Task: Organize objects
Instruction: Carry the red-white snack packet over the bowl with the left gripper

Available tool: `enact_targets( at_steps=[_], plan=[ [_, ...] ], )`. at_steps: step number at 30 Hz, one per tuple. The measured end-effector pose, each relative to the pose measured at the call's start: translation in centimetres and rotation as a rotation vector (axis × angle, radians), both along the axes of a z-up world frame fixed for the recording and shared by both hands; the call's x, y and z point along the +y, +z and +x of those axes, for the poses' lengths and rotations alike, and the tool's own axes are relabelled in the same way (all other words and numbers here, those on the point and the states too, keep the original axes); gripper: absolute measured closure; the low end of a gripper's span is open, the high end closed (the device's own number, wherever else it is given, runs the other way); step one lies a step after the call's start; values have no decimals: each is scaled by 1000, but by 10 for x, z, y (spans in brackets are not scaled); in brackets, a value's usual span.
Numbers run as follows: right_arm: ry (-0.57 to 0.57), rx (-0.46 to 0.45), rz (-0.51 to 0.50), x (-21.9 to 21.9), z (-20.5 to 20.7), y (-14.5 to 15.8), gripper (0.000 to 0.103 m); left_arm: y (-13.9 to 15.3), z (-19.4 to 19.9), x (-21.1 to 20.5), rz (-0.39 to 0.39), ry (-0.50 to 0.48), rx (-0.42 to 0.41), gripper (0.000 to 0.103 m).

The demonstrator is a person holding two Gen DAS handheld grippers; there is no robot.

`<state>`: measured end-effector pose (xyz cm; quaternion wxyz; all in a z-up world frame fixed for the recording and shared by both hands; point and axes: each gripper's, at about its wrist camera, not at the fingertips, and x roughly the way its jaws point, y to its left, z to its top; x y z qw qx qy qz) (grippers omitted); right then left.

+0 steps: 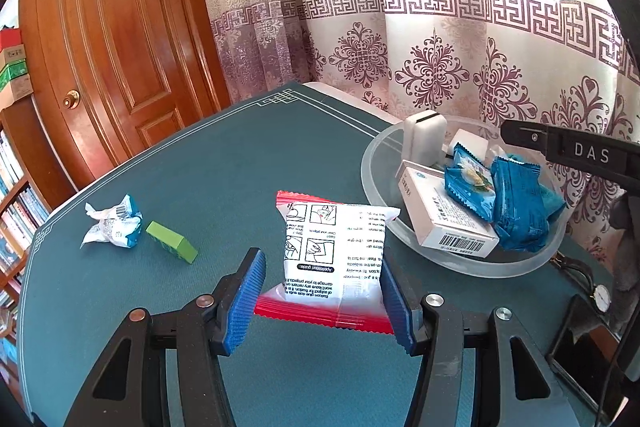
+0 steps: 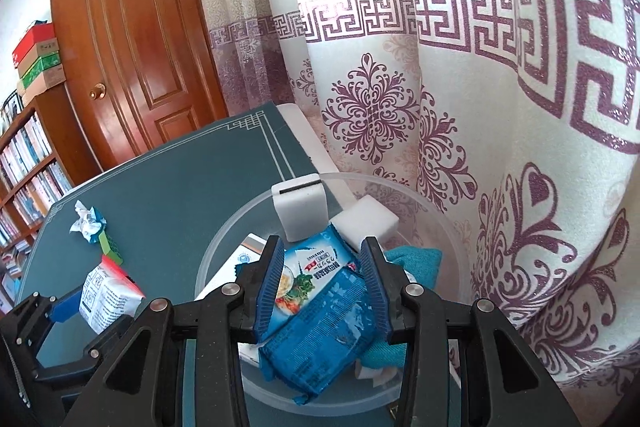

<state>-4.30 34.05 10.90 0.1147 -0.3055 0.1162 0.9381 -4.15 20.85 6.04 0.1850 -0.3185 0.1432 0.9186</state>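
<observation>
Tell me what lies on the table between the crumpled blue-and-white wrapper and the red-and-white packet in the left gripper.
In the left wrist view, one green rectangular block lies between the crumpled blue-and-white wrapper and the red-and-white packet; otherwise bare teal table mat.

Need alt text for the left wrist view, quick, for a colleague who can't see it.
The left gripper holds a red-and-white packet above a dark green table. To the right, a clear bowl holds blue snack packets and a white box; a crumpled wrapper and green block lie left.
</observation>
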Motion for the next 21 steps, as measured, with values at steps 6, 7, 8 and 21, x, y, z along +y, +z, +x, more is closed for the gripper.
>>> enact_targets(
  at_steps=[6, 7, 8, 21],
  plan=[
    [-25, -8, -20, 18, 15, -6, 61, 2, -4, 20, -9, -23, 2, 43],
    [-26, -8, -21, 19, 18, -7, 61, 2, -4, 23, -11, -28, 2, 43],
    [-27, -9, -22, 21, 20, -8, 61, 2, -4, 28, -16, -34, 3, 43],
    [-17, -18, 28, 22, 42, -20, 61, 5, -12, 76, -35, -100, 23, 43]
  ],
)
